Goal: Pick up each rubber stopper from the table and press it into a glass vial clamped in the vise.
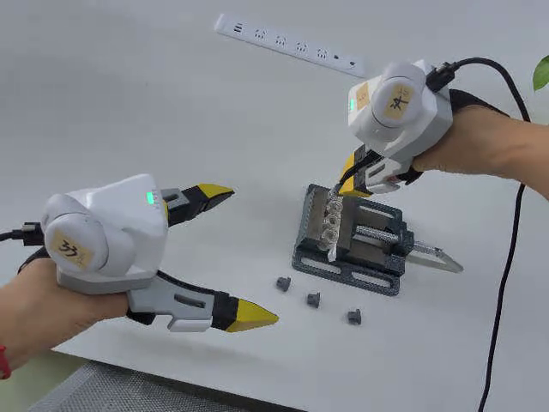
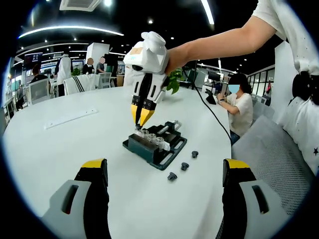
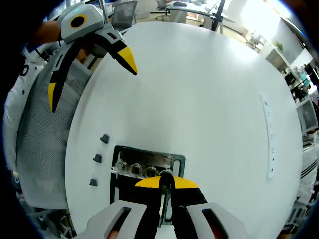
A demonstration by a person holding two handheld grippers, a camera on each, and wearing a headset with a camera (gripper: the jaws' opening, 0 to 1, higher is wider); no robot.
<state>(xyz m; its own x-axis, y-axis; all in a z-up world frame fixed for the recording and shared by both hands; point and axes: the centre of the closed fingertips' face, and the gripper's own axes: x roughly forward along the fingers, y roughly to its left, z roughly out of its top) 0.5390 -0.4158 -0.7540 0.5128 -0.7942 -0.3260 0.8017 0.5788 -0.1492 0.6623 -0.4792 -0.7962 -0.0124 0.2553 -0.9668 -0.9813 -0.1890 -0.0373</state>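
While right claw (image 1: 333,192) holds stopper (image 3: 166,176) pointing down | vials (image 1: 331,225) upright in vise (image 1: 377,257)

The matt white surface (image 1: 171,112) bears a dark vise (image 1: 343,264), probably painted metal, clear glossy glass vials (image 1: 331,225) and dull grey rubber stoppers (image 1: 313,299); the left tongs (image 1: 254,254) are smooth plastic.

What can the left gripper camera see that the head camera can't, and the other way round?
The left gripper view adds the room behind the bench: people at desks and long ceiling lights. The head view adds the hand holding the left tongs, seen from above with the tongs wide open. Both show the vise with its glass vials, three rubber stoppers lying on the white table, the power strip, and the right tongs pointing down over the vials.
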